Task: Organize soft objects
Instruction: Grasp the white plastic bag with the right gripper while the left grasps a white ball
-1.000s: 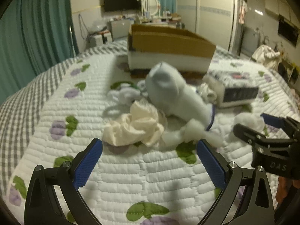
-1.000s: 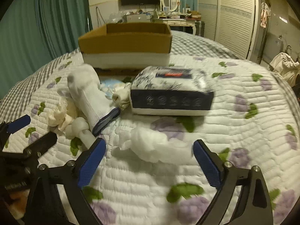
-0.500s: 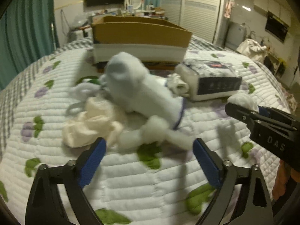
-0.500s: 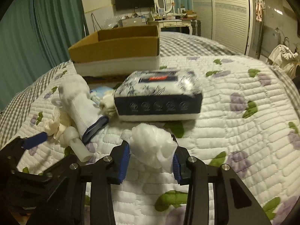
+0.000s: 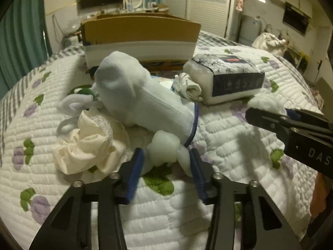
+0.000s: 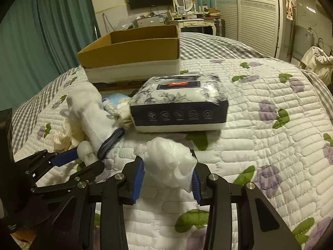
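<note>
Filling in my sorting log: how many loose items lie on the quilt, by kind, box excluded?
Stuffed sock: 1
White wads, one in each gripper: 2
Cream cloth: 1
Small rolled cloth: 1
Wrapped tissue pack: 1
White looped piece: 1
Total: 7

Quilted bed with a scatter of soft things and a box

The bed [image 6: 260, 95], covered in a white quilt printed with purple flowers and green leaves, carries a cardboard box [image 6: 133, 48] toward its far edge. Nearer lie a wrapped tissue pack [image 6: 179, 104], a white sock [image 5: 141, 100] with a blue cuff, a cream crumpled cloth [image 5: 87, 143], a white foam lump [image 5: 166, 148] and a small rolled cloth [image 5: 187, 87] beside the pack.
</note>
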The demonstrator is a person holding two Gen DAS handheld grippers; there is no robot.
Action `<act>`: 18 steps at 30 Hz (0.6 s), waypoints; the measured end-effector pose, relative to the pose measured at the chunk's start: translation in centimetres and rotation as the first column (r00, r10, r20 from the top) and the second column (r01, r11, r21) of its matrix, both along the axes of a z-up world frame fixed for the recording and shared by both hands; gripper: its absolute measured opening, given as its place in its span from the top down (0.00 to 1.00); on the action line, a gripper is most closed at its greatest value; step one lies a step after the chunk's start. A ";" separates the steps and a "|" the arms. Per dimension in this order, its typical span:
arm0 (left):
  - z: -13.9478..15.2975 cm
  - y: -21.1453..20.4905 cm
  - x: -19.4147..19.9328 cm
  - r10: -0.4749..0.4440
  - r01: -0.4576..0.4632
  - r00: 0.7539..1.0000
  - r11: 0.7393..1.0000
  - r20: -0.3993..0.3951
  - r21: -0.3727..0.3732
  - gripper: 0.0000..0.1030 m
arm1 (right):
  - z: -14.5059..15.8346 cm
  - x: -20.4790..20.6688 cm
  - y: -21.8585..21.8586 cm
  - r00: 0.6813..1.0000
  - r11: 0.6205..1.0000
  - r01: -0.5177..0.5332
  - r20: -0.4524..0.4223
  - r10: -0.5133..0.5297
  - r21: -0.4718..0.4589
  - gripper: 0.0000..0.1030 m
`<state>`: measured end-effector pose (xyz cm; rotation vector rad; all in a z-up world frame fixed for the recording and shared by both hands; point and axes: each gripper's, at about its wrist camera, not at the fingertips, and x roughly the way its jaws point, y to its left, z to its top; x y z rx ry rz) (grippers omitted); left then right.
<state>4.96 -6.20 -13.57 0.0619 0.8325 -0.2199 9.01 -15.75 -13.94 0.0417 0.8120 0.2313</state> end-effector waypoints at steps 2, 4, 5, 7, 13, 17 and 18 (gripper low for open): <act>0.3 0.2 -0.4 -0.008 0.008 1.000 1.000 0.009 0.001 0.71 | 0.1 -0.2 0.2 1.000 1.000 -0.008 0.004 0.008 -0.001 0.63; 0.6 0.1 -0.7 -0.013 0.013 1.000 1.000 0.016 0.014 0.73 | 0.3 -0.5 0.3 1.000 1.000 -0.015 0.009 0.015 -0.007 0.63; 0.7 0.1 -0.9 -0.016 0.016 1.000 1.000 0.024 0.022 0.74 | 0.4 -0.6 0.3 1.000 1.000 -0.017 0.012 0.017 -0.010 0.63; 1.2 0.2 -1.2 -0.016 0.015 0.999 0.999 0.035 0.032 0.75 | 0.7 -1.1 0.2 1.000 1.000 -0.017 0.024 0.018 -0.017 0.63; 3.8 1.5 -2.8 0.017 -0.016 0.998 1.000 0.065 -0.016 0.76 | 2.4 -2.6 -0.1 0.998 1.000 -0.014 0.055 0.014 0.010 0.63; 6.4 1.9 -3.9 0.016 -0.013 0.994 0.999 0.106 -0.036 0.76 | 4.3 -3.8 0.4 0.995 1.000 -0.025 0.094 0.026 -0.010 0.63; 7.3 2.0 -4.2 0.014 -0.009 0.992 0.999 0.125 -0.039 0.76 | 5.1 -4.2 0.6 0.993 0.999 -0.035 0.108 0.035 -0.009 0.63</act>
